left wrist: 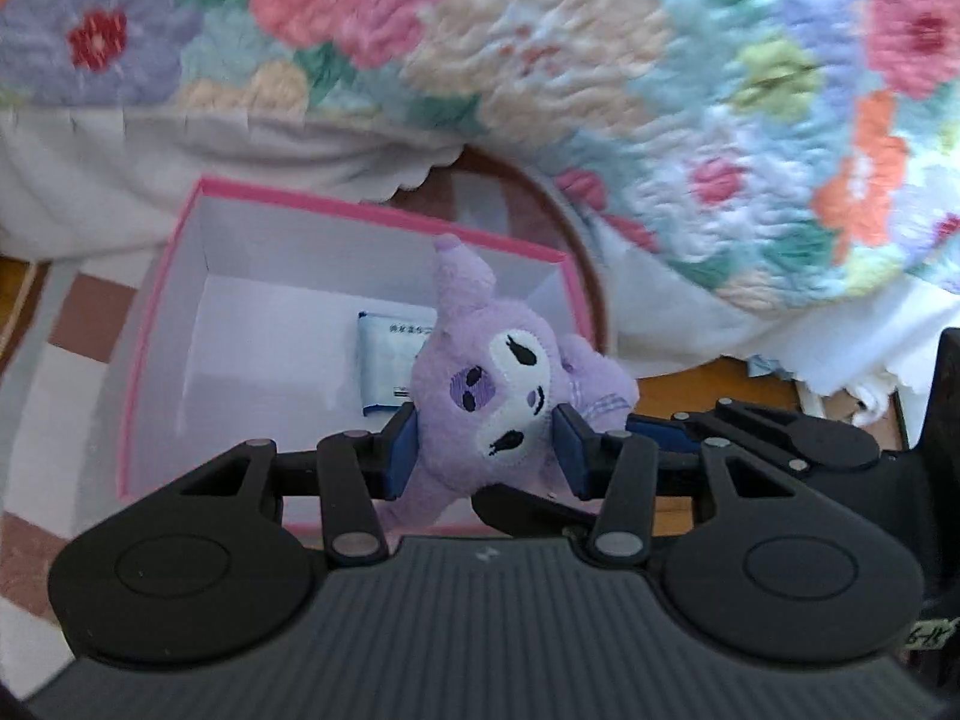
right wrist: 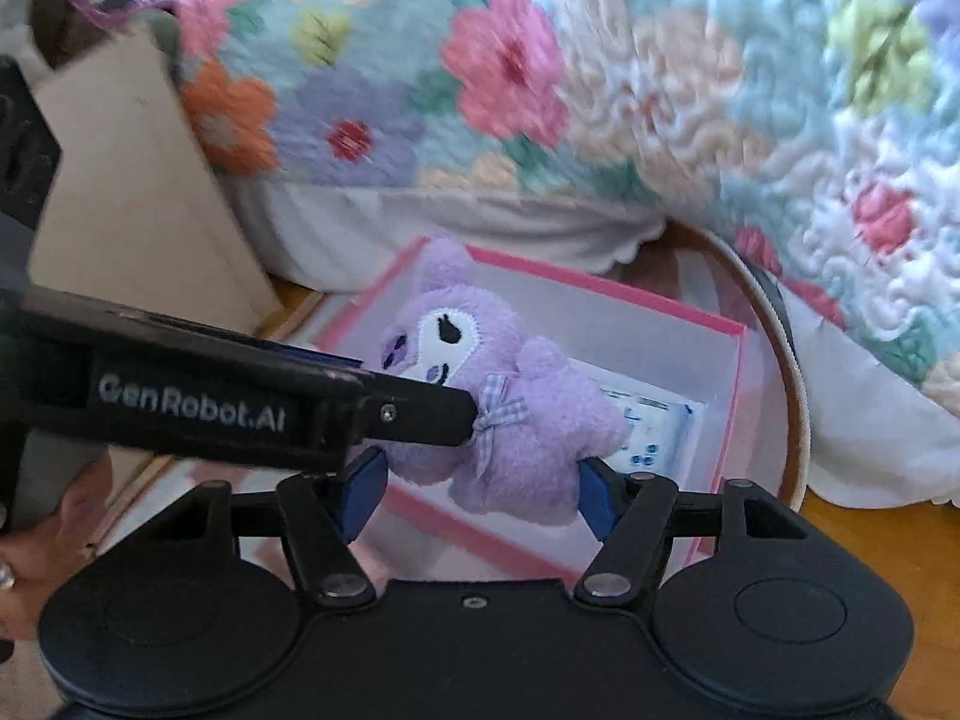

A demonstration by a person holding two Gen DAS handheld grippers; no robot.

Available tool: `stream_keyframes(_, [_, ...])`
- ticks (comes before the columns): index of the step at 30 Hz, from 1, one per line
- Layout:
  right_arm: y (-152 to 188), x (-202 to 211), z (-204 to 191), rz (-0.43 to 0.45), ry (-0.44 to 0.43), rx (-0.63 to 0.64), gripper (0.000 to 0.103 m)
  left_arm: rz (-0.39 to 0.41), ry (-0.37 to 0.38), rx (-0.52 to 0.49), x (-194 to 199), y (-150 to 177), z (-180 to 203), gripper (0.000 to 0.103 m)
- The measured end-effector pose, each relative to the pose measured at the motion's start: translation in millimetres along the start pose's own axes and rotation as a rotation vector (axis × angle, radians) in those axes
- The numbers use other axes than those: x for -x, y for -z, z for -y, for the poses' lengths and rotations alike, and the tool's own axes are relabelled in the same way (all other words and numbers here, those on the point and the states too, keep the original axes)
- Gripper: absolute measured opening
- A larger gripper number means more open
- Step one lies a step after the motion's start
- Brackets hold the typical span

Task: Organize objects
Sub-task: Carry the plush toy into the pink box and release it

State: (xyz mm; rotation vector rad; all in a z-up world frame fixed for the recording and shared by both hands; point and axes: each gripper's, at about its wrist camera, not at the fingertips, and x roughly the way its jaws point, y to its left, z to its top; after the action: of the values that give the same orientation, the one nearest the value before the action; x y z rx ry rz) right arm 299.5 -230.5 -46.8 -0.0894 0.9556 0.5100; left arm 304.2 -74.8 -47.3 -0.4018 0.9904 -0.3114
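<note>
My left gripper (left wrist: 485, 441) is clamping its blue pads on the head of the purple plush toy (left wrist: 501, 396), one pad on each cheek. My right gripper (right wrist: 480, 483) is straddling the toy's body (right wrist: 528, 444); its right pad is touching the plush, its left pad is standing just clear, so the jaws are apart, not gripping. The toy is hanging over the pink-edged white box (left wrist: 180, 276), which is lying toward 11 o'clock from my left gripper. A small blue-and-white packet (left wrist: 384, 360) is lying on the box floor. The box is sitting on a checked cloth (left wrist: 84, 312) over a wooden floor (left wrist: 684, 384). From 10 to 2 o'clock a flowered quilt (left wrist: 600, 60) is hanging down.
</note>
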Motion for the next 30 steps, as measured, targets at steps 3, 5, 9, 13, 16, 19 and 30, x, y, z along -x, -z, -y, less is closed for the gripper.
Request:
stream_keyframes(3, [0,-31,17,-0.044,-0.002,-0.061,0.070,-0.061,0.017,0.073,-33,-7,-16,0.046])
stream_keyframes(5, [1,-48,24,-0.078,0.008,-0.067,0.070,-0.099,0.030,0.114,-51,-7,-26,0.046])
stream_keyframes(9, [1,-72,28,-0.149,0.046,-0.056,0.070,-0.154,0.062,0.212,-78,-3,-45,0.046])
stream_keyframes(13, [0,-88,28,-0.215,0.073,-0.023,0.070,-0.174,0.100,0.283,-93,5,-60,0.047])
stream_keyframes(16, [-2,-97,26,-0.255,0.087,0.004,0.070,-0.186,0.106,0.330,-100,10,-68,0.047])
stream_keyframes(19, [-2,-105,26,-0.285,0.098,-0.001,0.070,-0.199,0.097,0.332,-106,11,-70,0.046])
stream_keyframes(30, [-4,-123,34,-0.348,0.123,-0.025,0.067,-0.246,0.084,0.377,-122,14,-77,0.046])
